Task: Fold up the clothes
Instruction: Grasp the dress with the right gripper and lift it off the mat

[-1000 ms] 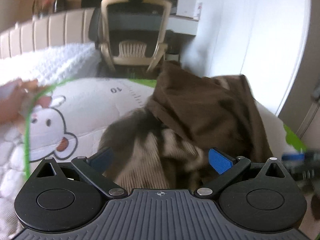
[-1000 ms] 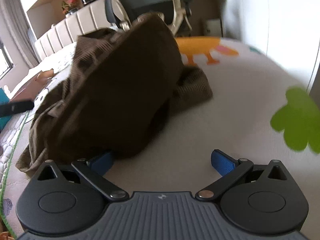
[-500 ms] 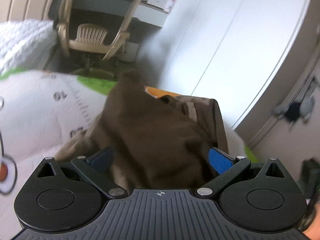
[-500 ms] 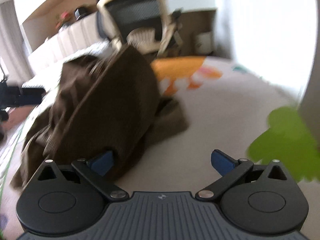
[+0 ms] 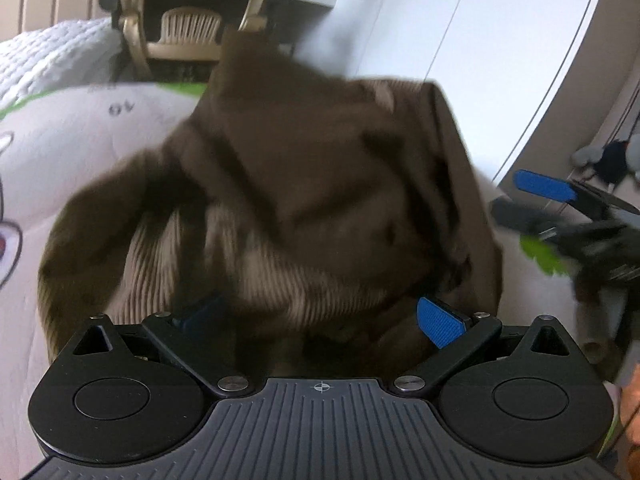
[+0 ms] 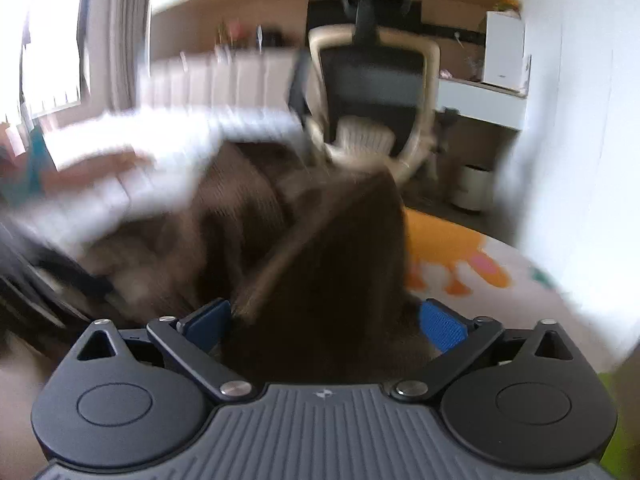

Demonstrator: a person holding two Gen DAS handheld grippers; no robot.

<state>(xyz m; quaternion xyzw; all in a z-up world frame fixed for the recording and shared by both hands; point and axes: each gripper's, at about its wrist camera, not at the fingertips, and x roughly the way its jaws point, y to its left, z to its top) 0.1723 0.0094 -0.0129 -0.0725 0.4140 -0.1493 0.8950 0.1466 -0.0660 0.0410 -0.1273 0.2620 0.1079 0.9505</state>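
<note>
A brown corduroy garment (image 5: 320,168) lies in a crumpled heap on a padded cartoon-print mat (image 5: 80,152). My left gripper (image 5: 320,316) is open, its blue pads (image 5: 440,320) wide apart with bunched cloth lying between them. In the right wrist view the same garment (image 6: 320,248) rises as a dark fold straight ahead, blurred by motion. My right gripper (image 6: 324,320) is also open, with the fold filling the gap between its fingers. From the left wrist view the right gripper (image 5: 560,208) shows at the garment's right side.
A beige office chair (image 6: 376,92) stands beyond the mat's far edge, with a small white bin (image 6: 474,186) beside it. A white knitted blanket (image 5: 52,60) lies at the far left. White wardrobe doors (image 5: 480,20) run along the right.
The right gripper has closed in on the garment, so the fold now sits between its fingers. The left view swung back left, and the heap sits bunched closer to its fingers.
</note>
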